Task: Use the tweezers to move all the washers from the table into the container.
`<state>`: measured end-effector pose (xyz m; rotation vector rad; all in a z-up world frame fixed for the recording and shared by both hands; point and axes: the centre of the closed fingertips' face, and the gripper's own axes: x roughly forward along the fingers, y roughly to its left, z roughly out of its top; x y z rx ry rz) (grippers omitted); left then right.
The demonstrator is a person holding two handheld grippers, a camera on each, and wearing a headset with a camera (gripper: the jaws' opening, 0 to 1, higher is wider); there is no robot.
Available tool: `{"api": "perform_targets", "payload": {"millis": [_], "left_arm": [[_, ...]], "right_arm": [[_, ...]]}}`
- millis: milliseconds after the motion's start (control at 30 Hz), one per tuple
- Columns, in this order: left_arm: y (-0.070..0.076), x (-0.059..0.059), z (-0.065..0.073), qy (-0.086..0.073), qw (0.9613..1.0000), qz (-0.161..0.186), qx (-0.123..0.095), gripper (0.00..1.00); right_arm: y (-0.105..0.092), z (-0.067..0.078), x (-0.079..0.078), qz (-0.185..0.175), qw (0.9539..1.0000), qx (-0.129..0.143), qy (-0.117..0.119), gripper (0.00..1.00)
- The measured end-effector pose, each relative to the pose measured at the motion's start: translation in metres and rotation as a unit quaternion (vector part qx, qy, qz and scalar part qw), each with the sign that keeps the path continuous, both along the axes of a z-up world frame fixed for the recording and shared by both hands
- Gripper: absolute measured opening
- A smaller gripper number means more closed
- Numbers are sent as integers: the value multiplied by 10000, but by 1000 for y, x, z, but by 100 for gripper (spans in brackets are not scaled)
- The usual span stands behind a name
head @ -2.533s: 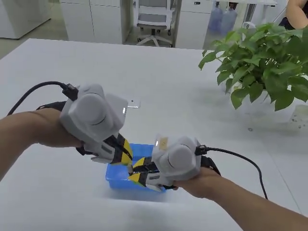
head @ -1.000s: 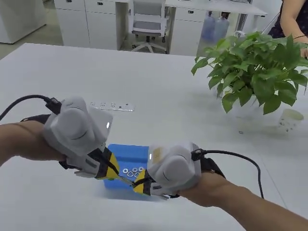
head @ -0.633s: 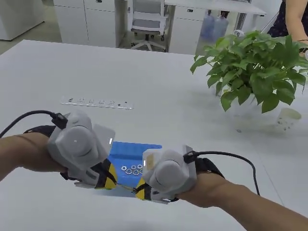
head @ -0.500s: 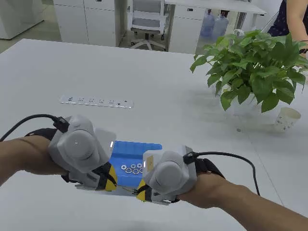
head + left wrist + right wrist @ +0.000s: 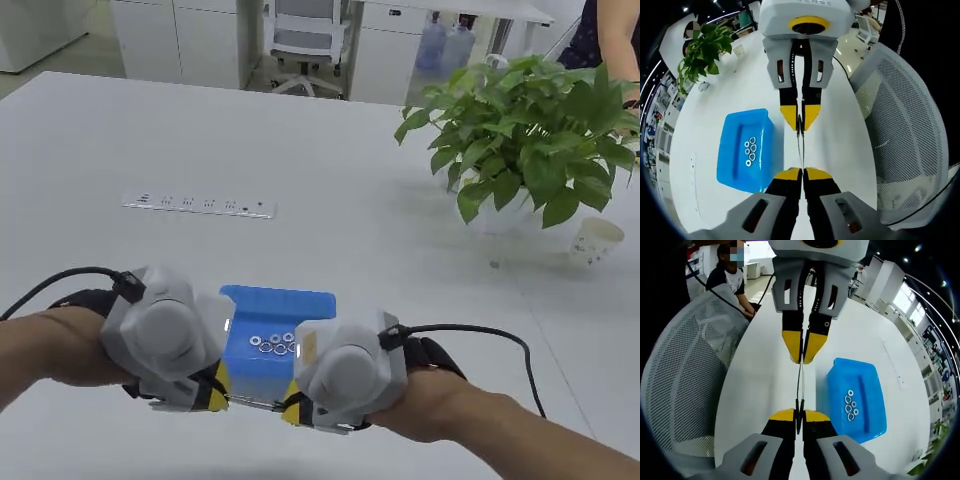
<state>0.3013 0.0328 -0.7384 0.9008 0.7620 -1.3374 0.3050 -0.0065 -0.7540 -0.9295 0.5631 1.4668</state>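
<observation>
A blue container (image 5: 277, 303) sits on the white table (image 5: 330, 160) with several washers (image 5: 272, 343) lying in it. Just in front of it, at the near edge, thin metal tweezers (image 5: 255, 403) stretch between my two grippers. The left gripper (image 5: 215, 385) is shut on one end and the right gripper (image 5: 293, 405) is shut on the other. In the left gripper view my left gripper (image 5: 802, 172) pinches the tweezers (image 5: 800, 145), with the container (image 5: 735, 165) off to the left. In the right gripper view my right gripper (image 5: 799, 415) pinches the tweezers (image 5: 800, 382), with the container (image 5: 865, 425) to the right.
A leafy potted plant (image 5: 530, 120) and a paper cup (image 5: 597, 240) stand at the right of the table. A white power strip (image 5: 198, 204) lies further back on the left. A mesh office chair (image 5: 905, 135) stands by the near table edge, and a person (image 5: 730, 275) sits behind.
Both grippers have drawn back from over the container toward the near table edge, holding the tweezers between them. The washers inside the container have come into sight.
</observation>
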Motion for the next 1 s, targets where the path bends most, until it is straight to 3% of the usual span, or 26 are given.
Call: {"api": "perform_targets", "payload": {"millis": [200,400,667,1000], "left_arm": [[0,-2,-13,74,9999,75,-105,5],[1,-3,-26,135,9999,66,-48,5],[3,-5,-44,259,9996,91,-27,5],[4,-2,-56,399,9992,84,-7,5]], "right_arm": [[-1,-11,-1,-46,10000,38,-28,4],[1,-23,-4,-49,10000,25,0,4],[3,-39,-5,-92,9998,3,180,6],[4,-52,-2,-203,9990,-1,386,7]]}}
